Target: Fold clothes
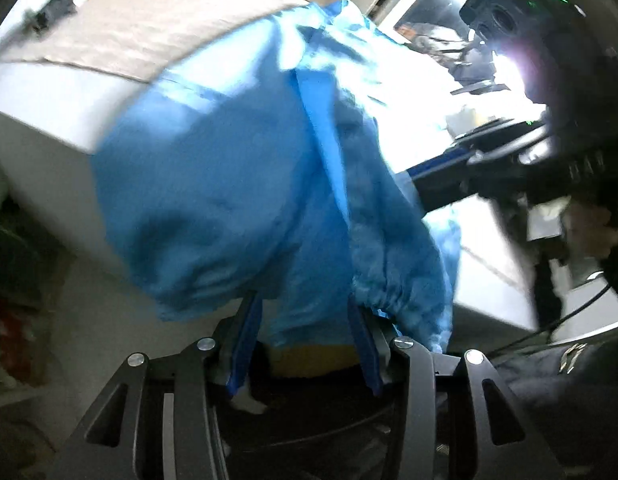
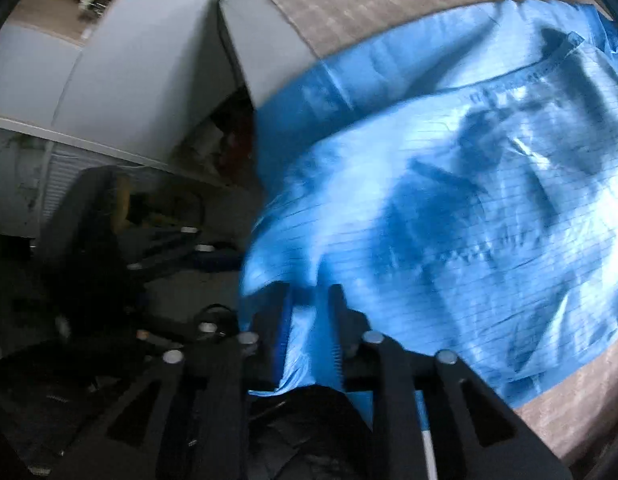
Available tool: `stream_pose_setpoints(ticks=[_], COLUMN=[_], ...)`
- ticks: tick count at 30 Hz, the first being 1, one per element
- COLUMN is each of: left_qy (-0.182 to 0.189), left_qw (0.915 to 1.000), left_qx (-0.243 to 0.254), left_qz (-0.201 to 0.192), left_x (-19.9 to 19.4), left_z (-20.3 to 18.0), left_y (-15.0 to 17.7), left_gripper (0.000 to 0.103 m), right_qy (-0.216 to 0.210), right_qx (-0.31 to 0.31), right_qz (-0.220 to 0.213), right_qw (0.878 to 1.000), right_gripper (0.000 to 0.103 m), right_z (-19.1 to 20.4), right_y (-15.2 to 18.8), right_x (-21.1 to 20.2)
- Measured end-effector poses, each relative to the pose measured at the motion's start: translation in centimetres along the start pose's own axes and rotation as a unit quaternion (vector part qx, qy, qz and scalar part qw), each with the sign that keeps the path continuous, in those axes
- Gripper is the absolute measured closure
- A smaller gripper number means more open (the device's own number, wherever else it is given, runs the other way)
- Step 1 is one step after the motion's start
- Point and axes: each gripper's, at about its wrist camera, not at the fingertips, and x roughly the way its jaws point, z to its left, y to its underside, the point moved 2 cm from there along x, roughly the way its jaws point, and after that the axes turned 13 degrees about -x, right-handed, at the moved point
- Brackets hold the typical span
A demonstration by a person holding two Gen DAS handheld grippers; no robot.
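A shiny blue garment (image 1: 229,184) lies crumpled over a beige checked mat (image 1: 141,36) on a white table (image 1: 49,120), with one edge hanging past the table side. My left gripper (image 1: 305,320) has its blue-padded fingers (image 1: 245,344) buried in the cloth and is shut on a gathered, elastic part of it. In the right wrist view the same garment (image 2: 449,200) fills the right half. My right gripper (image 2: 311,312) has narrow, parted jaws, and a flat strip of the cloth hangs between them unpinched. Cloth hides both pairs of fingertips.
The right gripper's black body (image 1: 541,168) reaches in from the right in the left wrist view, in front of a bright window. White cabinet panels (image 2: 121,60) and a dark office chair (image 2: 93,232) stand beside the table. Floor clutter sits low on the left.
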Motion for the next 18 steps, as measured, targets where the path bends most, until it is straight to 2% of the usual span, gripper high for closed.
stream_pose_setpoints(ticks=[3,5,7,9,10,15,18], left_qy=[-0.053,-0.078,-0.085,-0.086,-0.085,-0.092,-0.073], left_qw=[0.9986,0.9969,0.9964,0.9963,0.9963,0.9950,0.9965], left_qx=[-0.003,-0.001,0.002,0.006,0.007,0.021,0.025], left_qz=[0.000,0.006,0.007,-0.002,-0.010,-0.033,-0.031], left_x=[-1.0,-1.1,-1.3,-1.7,-2.1,-4.4,-4.0], left_z=[1.6,2.2,2.3,1.8,1.6,0.2,-0.6], left_y=[0.5,0.6,0.0,-1.1,-1.6,-4.5,-6.4], left_gripper=[0.060,0.061,0.061,0.060,0.060,0.060,0.060], right_qy=[0.006,0.038,0.133,0.219,0.245,0.291,0.274], right_qx=[0.016,0.035,0.067,0.109,0.124,0.137,0.126], right_qz=[-0.024,-0.049,-0.053,-0.048,-0.050,-0.021,0.000], right_qw=[1.000,0.997,0.987,0.968,0.960,0.947,0.953], right_gripper=[0.068,0.068,0.068,0.068,0.068,0.068,0.068], right_z=[-1.5,-3.7,-7.3,-11.2,-12.9,-18.9,-20.1], right_y=[0.8,1.6,2.3,2.7,2.7,2.6,3.0], right_x=[-1.9,-4.0,-5.6,-6.8,-7.3,-6.3,-4.8])
